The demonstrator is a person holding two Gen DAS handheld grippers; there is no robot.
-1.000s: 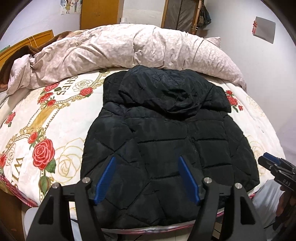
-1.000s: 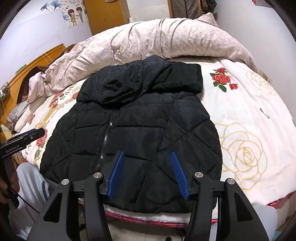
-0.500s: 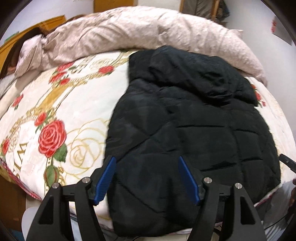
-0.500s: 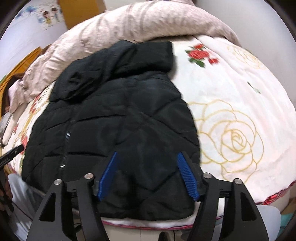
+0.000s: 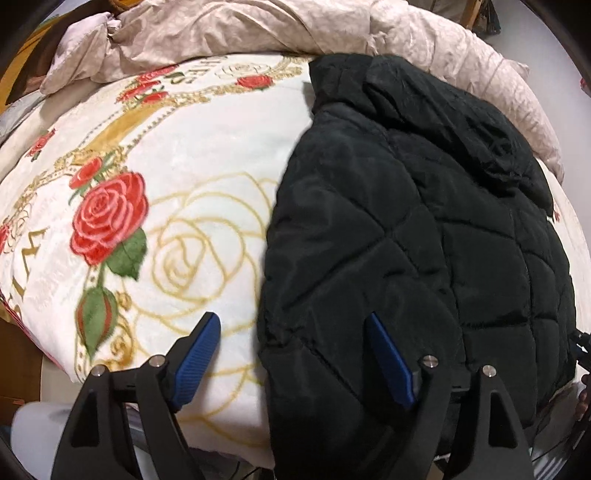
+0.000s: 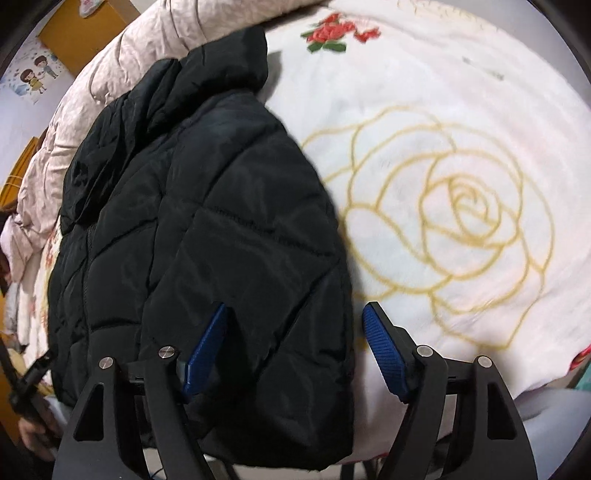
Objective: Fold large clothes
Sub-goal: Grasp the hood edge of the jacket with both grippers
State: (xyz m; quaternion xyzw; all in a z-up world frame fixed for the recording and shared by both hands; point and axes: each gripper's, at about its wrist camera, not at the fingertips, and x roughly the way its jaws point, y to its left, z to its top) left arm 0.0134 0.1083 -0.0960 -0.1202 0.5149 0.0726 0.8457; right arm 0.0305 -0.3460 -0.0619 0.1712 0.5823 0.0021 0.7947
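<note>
The black quilted jacket lies spread flat, front up, on the rose-print blanket of the bed, its hood toward the bunched pink duvet at the far side and its hem hanging at the near edge of the bed, directly below both grippers.

The left gripper points steeply down with its jaws opening; nothing is pinched. Its right-hand pad sits over the jacket's padded side, while the other pad sits over bare blanket, so the jacket's left edge runs between the 2 fingers. That straddle looks deliberate: it sets up a bite on the outer seam near the hem.

The right gripper mirrors this, jaws opening and empty. One pad is over black fabric, the other over blanket beside the gold rose outline, with the jacket's right edge between them.

With 1 gripper at each lower corner, the likely step is taking both edges to lift the lower half toward the hood. The puffy filling may slip from a shallow pinch.
</note>
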